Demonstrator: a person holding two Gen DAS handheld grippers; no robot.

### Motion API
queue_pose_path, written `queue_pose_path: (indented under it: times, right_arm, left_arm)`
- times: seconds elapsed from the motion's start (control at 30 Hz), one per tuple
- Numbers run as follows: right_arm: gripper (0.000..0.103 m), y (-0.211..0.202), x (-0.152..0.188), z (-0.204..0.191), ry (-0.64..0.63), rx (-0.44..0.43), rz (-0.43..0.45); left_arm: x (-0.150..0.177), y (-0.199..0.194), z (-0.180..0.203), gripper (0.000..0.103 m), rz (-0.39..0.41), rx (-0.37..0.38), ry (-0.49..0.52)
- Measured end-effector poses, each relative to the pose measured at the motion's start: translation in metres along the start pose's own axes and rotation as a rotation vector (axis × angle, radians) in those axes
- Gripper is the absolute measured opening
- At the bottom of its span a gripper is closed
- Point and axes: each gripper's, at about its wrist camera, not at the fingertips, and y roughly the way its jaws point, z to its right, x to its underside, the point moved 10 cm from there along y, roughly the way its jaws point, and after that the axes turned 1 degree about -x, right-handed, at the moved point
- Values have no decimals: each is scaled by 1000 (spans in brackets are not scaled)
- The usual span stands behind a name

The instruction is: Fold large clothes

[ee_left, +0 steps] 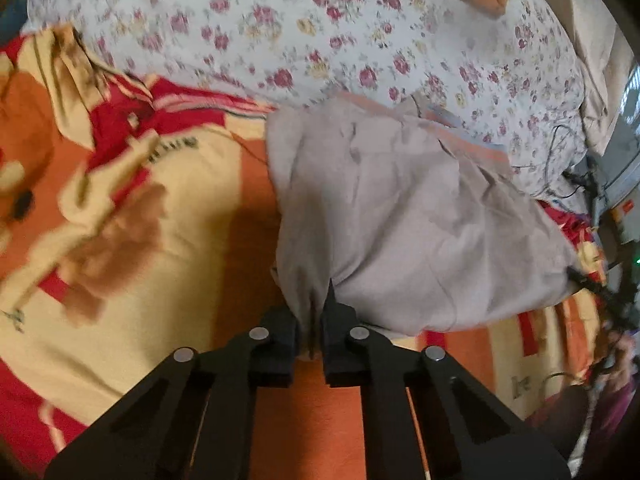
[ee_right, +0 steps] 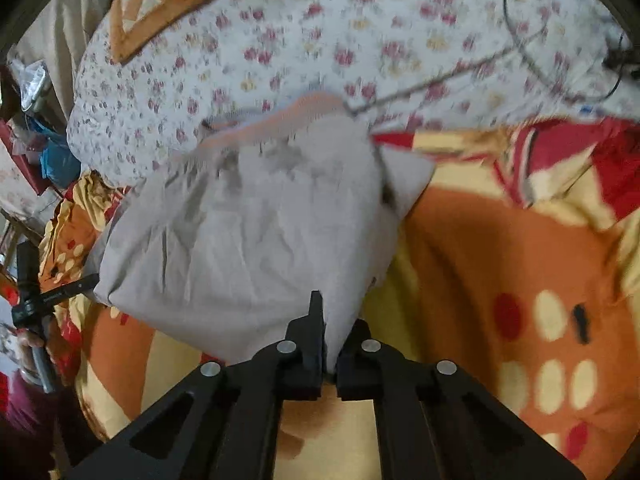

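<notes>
Left gripper [ee_left: 316, 320] clamped on a bunched near corner of grey garment [ee_left: 400, 208], jaws closed with cloth pinched between. Right gripper [ee_right: 328, 336] likewise shut on another near corner of grey garment [ee_right: 248, 232]. Spread between both grips over orange cartoon blanket [ee_left: 168, 216], near edge held up, far end resting against floral quilt [ee_left: 320, 32]. Long axis hard to judge through blur and fisheye; ran roughly away from both cameras toward quilt, striped orange hem [ee_right: 280, 120] at far end. Seen beyond: patchwork pillow [ee_right: 160, 4] atop quilt, dark cables [ee_left: 568, 152] at bed's edge.
</notes>
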Motion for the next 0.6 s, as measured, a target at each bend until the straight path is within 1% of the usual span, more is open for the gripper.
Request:
queue_pose_path:
  times: [0.07, 0.1, 0.13, 0.2, 0.23, 0.27, 0.3, 0.33, 0.37, 0.4, 0.47, 0.53, 0.6]
  right_arm:
    - [1, 1, 4, 13, 11, 34, -7]
    - [1, 7, 9, 19, 23, 47, -28]
    - [0, 20, 21, 25, 25, 66, -77]
    - [1, 28, 34, 25, 4, 81, -124]
    - [1, 25, 34, 26, 7, 88, -116]
    - [8, 18, 30, 26, 26, 89, -96]
    - [15, 8, 25, 28, 51, 101, -75]
    - [20, 0, 20, 28, 64, 113, -56]
    - [31, -6, 15, 25, 61, 118, -36]
    - [36, -13, 7, 15, 38, 111, -9]
    - [36, -19, -4, -8, -16, 90, 13]
    - [39, -13, -12, -44, -83, 42, 6]
    - [40, 0, -18, -72, -139, 12, -8]
  left_arm:
    - [4, 9, -7, 6, -17, 0, -24]
    - [8, 14, -9, 6, -31, -5, -34]
    - [12, 19, -10, 6, -35, -16, -36]
    - [12, 14, -6, 8, -15, -35, -19]
    - [11, 10, -5, 9, -10, -44, -17]
    - [10, 6, -5, 18, -9, -53, -19]
    - [9, 2, -5, 33, -11, -65, -20]
    - [8, -2, -6, 41, -10, -81, -18]
    - [5, -8, -5, 51, 6, -92, -16]
    - [2, -13, -4, 52, 25, -96, -15]
    - [-5, -20, 0, 54, 62, -108, -11]
    - [-13, -20, 7, 55, 82, -110, -9]
    - [-17, -16, 13, 60, 87, -112, -13]
